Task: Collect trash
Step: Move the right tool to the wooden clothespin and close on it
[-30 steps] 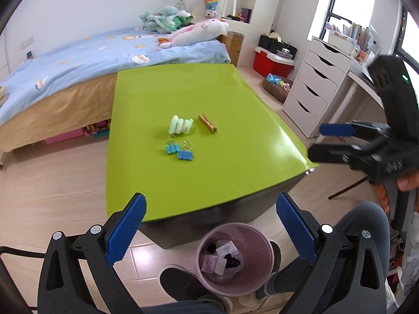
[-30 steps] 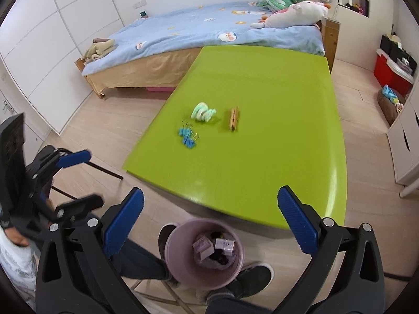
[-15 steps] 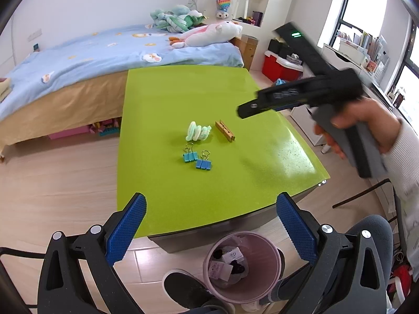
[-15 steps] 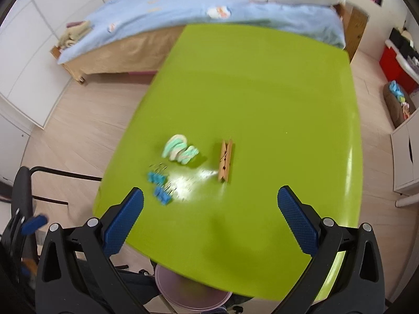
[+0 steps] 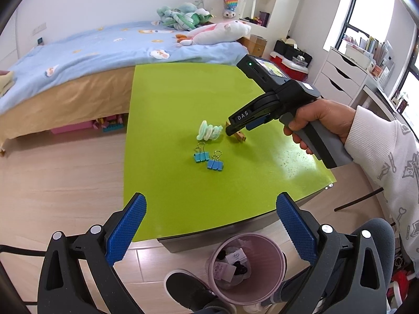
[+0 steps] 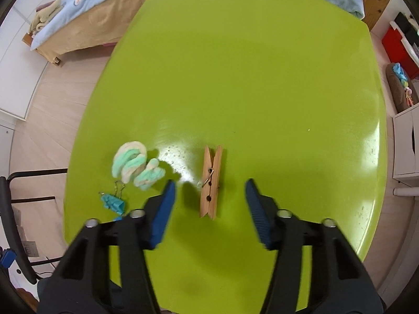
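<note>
A wooden clothespin (image 6: 211,181) lies on the green table (image 6: 262,78). My right gripper (image 6: 209,191) is open, low over the table, its blue fingers on either side of the clothespin's near end; it also shows in the left wrist view (image 5: 233,129). A mint-and-white fuzzy wad (image 6: 136,164) (image 5: 208,130) lies left of the clothespin. Two blue binder clips (image 5: 208,158) lie nearer me. My left gripper (image 5: 209,225) is open and empty, held back above the table's near edge. A pink trash bin (image 5: 247,264) with scraps inside stands on the floor below it.
A bed with a blue cover (image 5: 104,49) and plush toys stands beyond the table. White drawers (image 5: 340,78) and red boxes stand at the right. A black chair frame (image 6: 15,209) is at the left. My shoe (image 5: 188,287) is beside the bin.
My right gripper has moved forward and down over the table, to the clothespin, and its jaws have narrowed. The left gripper has shifted slightly and stays open.
</note>
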`<state>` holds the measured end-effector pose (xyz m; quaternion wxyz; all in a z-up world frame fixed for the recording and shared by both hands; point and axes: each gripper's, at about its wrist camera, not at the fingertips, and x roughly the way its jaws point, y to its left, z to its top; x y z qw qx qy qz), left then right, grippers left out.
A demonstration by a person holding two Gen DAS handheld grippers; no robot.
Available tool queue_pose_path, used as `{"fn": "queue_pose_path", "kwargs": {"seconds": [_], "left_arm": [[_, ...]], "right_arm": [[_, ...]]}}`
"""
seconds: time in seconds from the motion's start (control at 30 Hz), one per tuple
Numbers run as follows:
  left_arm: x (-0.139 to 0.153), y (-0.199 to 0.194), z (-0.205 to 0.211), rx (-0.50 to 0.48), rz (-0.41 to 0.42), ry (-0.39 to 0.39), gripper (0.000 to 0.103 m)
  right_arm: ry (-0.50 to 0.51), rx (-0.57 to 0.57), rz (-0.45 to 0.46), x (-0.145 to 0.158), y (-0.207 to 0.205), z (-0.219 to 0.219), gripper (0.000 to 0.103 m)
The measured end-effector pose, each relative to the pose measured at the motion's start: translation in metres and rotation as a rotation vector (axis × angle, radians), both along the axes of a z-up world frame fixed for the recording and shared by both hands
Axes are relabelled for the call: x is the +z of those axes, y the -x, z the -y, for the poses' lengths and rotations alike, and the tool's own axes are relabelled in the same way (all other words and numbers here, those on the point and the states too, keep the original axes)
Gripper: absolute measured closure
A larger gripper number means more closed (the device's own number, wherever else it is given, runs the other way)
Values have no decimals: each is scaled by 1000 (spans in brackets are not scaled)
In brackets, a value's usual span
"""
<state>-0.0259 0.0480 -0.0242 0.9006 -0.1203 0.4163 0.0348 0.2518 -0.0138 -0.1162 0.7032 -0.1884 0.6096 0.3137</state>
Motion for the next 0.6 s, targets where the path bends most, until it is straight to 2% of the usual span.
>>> {"fn": "queue_pose_path", "kwargs": {"seconds": [0.03,0.2,0.37,0.47,0.6], "left_arm": [[-1,-1,-1,0,-4,3,8],[-3,-5,-1,-1,-9,12,8],[2,-17,0,-16,-2,-3,8],[6,-28,2,-34,6,-39,8],[7,-47,-1,-49,-3,-40,8]], "right_arm": [[5,3,-1,-1,0,-1,68],[17,10,10,-1,-4,-4,91],[0,11,18,3,-2,-3,91],[-25,9,24,12,0,5,91],[-70,11,32,26,9,18,91]]}}
